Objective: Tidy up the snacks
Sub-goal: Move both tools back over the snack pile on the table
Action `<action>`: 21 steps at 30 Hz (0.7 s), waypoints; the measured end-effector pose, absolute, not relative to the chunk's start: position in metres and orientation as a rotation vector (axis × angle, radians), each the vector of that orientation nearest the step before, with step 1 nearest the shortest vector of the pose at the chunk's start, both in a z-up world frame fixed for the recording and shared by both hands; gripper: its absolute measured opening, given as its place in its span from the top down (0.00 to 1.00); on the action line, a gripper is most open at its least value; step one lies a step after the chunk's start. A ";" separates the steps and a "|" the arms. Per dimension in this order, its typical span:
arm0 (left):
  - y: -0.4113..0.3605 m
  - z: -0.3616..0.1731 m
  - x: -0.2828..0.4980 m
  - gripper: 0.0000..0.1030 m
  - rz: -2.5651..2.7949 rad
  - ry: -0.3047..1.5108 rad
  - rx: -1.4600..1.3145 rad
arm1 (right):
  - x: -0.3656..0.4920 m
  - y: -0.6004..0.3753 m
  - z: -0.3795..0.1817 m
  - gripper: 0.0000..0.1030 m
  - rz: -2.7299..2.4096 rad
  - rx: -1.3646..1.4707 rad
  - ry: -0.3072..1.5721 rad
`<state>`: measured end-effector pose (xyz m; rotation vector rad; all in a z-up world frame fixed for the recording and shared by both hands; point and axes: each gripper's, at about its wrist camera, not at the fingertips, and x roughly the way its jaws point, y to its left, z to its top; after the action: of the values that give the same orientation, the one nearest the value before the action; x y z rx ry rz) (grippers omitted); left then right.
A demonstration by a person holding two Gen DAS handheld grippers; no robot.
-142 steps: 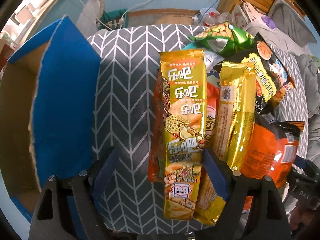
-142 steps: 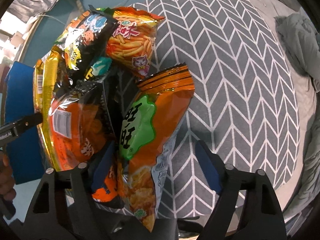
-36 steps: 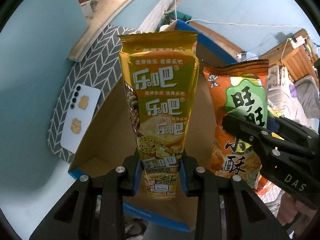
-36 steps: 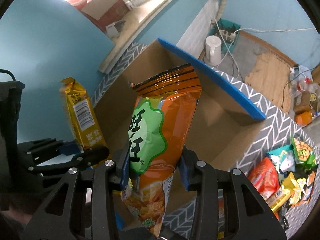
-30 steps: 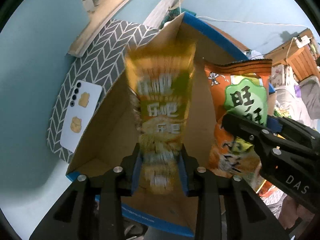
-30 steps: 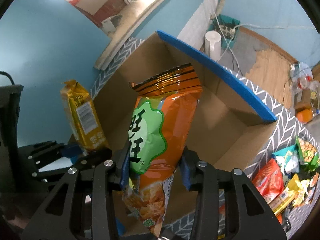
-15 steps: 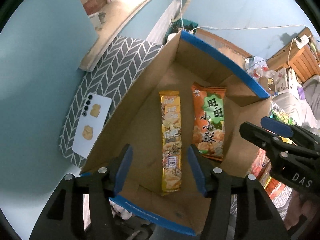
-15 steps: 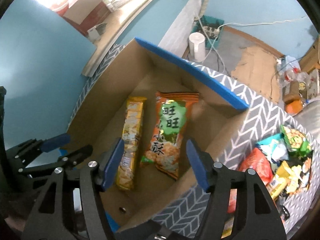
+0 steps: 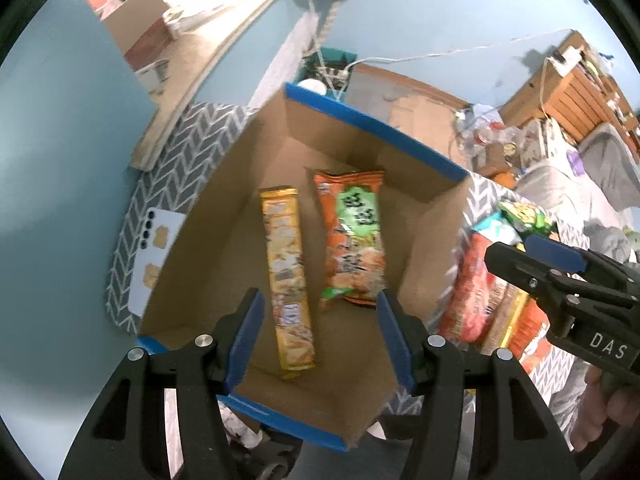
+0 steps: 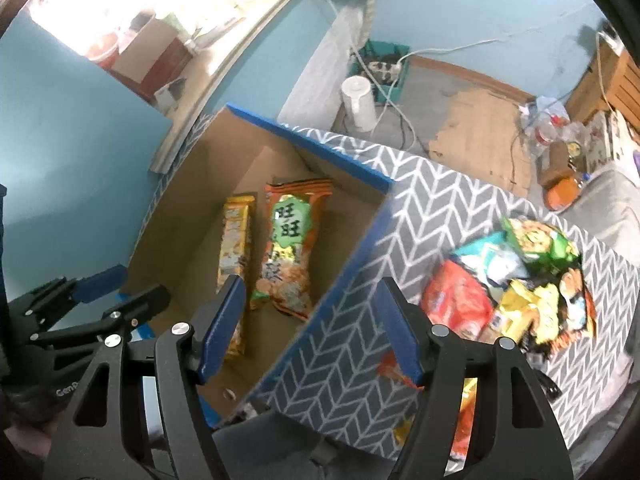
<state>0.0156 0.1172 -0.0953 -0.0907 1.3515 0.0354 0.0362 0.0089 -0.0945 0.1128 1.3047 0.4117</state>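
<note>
A: Any writing? 
B: "旺旺" on the orange bag (image 10: 287, 248), "DAS" on the right claw (image 9: 532, 258). 
A: Claws? 
B: Left claw (image 9: 320, 336) and right both wide open, empty, above the box (image 9: 372, 124); orange bag beside the yellow pack (image 9: 286, 284).

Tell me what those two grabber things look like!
Both look alike. The left gripper and the right gripper have black frames with cut-out slots and shiny silver bolts. Their fingers are lined with flat blue pads. In the left view, white letters reading DAS show on the right gripper's black body. No cables or sleeves show.
</note>
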 end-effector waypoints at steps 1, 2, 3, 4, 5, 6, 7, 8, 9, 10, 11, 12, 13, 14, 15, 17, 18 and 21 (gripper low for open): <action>0.113 -0.095 0.015 0.42 0.028 1.351 -0.086 | 0.034 0.003 -0.093 0.33 0.405 0.120 1.302; 0.107 -0.094 0.015 0.42 0.015 1.351 -0.078 | 0.032 -0.003 -0.091 0.33 0.396 0.128 1.299; 0.101 -0.094 0.014 0.42 0.002 1.352 -0.068 | 0.030 -0.007 -0.091 0.33 0.389 0.133 1.297; 0.095 -0.093 0.014 0.42 -0.007 1.353 -0.062 | 0.027 -0.014 -0.090 0.33 0.380 0.140 1.295; 0.090 -0.093 0.013 0.42 -0.019 1.354 -0.055 | 0.024 -0.019 -0.089 0.33 0.372 0.146 1.294; 0.083 -0.093 0.013 0.42 -0.032 1.357 -0.046 | 0.021 -0.026 -0.089 0.33 0.361 0.154 1.294; 0.076 -0.093 0.013 0.42 -0.044 1.359 -0.038 | 0.017 -0.033 -0.089 0.33 0.348 0.164 1.295; 0.071 -0.093 0.012 0.42 -0.056 1.359 -0.031 | 0.015 -0.040 -0.089 0.33 0.336 0.171 1.297; 0.067 -0.094 0.012 0.42 -0.065 1.361 -0.025 | 0.012 -0.044 -0.090 0.33 0.326 0.178 1.298; 0.062 -0.094 0.011 0.42 -0.075 1.363 -0.019 | 0.008 -0.052 -0.091 0.33 0.312 0.188 1.301; 0.055 -0.095 0.012 0.42 -0.089 1.368 -0.008 | 0.005 -0.059 -0.091 0.33 0.300 0.197 1.302; 0.048 -0.096 0.011 0.42 -0.102 1.372 0.001 | 0.002 -0.066 -0.092 0.33 0.287 0.206 1.304; 0.041 -0.098 0.011 0.42 -0.117 1.378 0.010 | -0.002 -0.073 -0.093 0.33 0.272 0.216 1.305; 0.037 -0.099 0.011 0.42 -0.126 1.381 0.015 | -0.005 -0.081 -0.095 0.33 0.255 0.226 1.307; 0.030 -0.100 0.011 0.42 -0.142 1.386 0.025 | -0.009 -0.089 -0.096 0.33 0.239 0.237 1.310; 0.016 -0.104 0.011 0.42 -0.168 1.396 0.046 | -0.016 -0.105 -0.099 0.32 0.205 0.257 1.316; 0.011 -0.107 0.011 0.42 -0.177 1.402 0.054 | -0.018 -0.111 -0.101 0.31 0.189 0.265 1.320; -0.006 -0.114 0.011 0.42 -0.214 1.417 0.081 | -0.029 -0.134 -0.106 0.28 0.138 0.293 1.324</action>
<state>0.0110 -0.0059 -0.1143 0.0808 1.4171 -0.2137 -0.0287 -0.1341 -0.1061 0.2932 1.3244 0.1379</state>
